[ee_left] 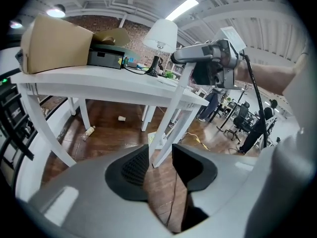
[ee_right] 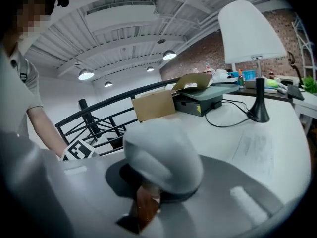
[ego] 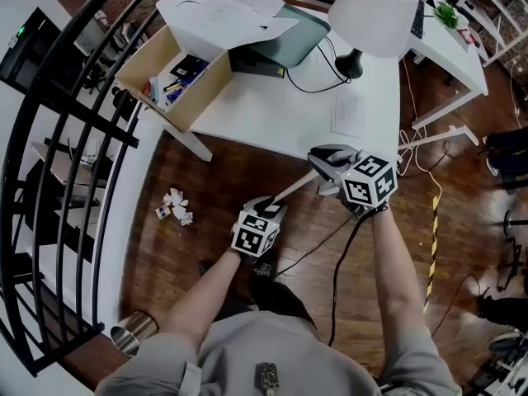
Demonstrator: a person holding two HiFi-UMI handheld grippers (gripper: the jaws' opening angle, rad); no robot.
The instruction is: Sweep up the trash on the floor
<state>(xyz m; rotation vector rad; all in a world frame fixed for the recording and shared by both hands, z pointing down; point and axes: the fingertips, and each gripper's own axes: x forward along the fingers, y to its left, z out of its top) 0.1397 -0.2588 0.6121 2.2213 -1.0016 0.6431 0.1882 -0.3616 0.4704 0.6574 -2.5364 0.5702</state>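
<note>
A small pile of crumpled paper trash [ego: 176, 207] lies on the wooden floor left of my hands. Between my two grippers slants a long white handle [ego: 295, 188] with a grey top end [ego: 328, 157]. My left gripper [ego: 262, 214] is closed round the lower part of the handle [ee_left: 171, 118], which runs up from its jaws. My right gripper [ego: 334, 170] is shut on the grey top end [ee_right: 163, 162], which fills the space between its pads. The bottom of the tool is hidden under my left gripper and arm.
A white table [ego: 272, 114] ahead carries a cardboard box [ego: 177, 73], a printer [ego: 285, 40] and a lamp [ego: 371, 15]. Black railing [ego: 66, 180] runs along the left, with a metal can [ego: 132, 332] near it. Cables [ego: 338, 254] cross the floor. Under the table lie a bottle [ee_left: 89, 131] and a cup [ee_left: 122, 118].
</note>
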